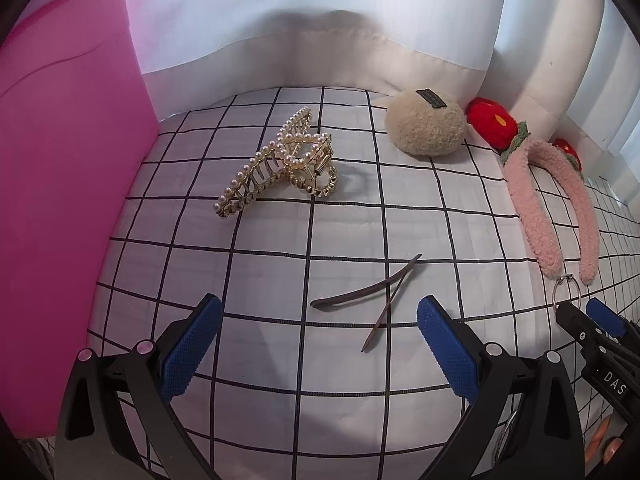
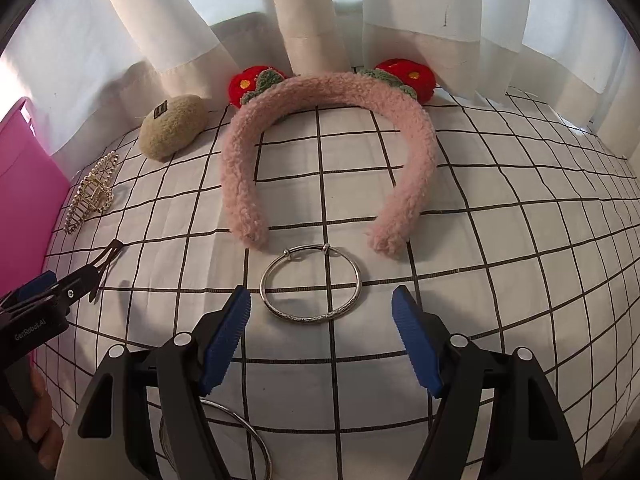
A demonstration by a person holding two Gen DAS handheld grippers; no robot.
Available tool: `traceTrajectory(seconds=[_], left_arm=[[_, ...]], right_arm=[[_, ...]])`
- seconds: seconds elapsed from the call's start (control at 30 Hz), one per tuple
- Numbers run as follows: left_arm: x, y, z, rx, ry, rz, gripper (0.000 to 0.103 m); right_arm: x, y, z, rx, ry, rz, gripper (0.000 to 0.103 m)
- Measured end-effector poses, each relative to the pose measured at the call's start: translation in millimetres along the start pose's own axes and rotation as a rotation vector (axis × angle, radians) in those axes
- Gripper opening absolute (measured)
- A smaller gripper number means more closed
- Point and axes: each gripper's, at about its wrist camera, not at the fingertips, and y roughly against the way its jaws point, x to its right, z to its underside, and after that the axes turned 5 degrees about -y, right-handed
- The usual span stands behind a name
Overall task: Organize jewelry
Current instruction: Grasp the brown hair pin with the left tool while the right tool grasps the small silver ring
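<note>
Both grippers, left gripper (image 1: 320,344) and right gripper (image 2: 322,334), gaped wide and empty; the thin silver metal bangle (image 2: 311,285) could probably skid across the gridded white cloth (image 2: 500,280) under closing pads.

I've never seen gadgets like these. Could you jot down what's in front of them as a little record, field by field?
Surface: white cloth with a black grid
Left gripper: open, above the two dark hairpins
Right gripper: open, above the silver bangle
Second bangle: partly hidden under the right gripper
Pearl claw clip: lying near the pink bin
Pink fluffy headband: beyond the bangle, red strawberries on top
Beige fuzzy clip: near the curtain
</note>
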Motion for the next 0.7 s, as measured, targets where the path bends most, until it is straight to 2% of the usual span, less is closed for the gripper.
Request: traceTrajectory(seconds=[0.37, 0.7], left_arm=[[4.9, -24.4, -4.1, -0.020, -0.012, -0.008, 0.096], [11.0, -27.6, -4.9, 0.023, -0.017, -0.015, 0.097]], right_arm=[[-16.5, -10.1, 0.4, 0.033, 0.071, 0.062, 0.077], [-12.5, -11.0, -1.0, 0.083, 0.078, 0.070, 0.079]])
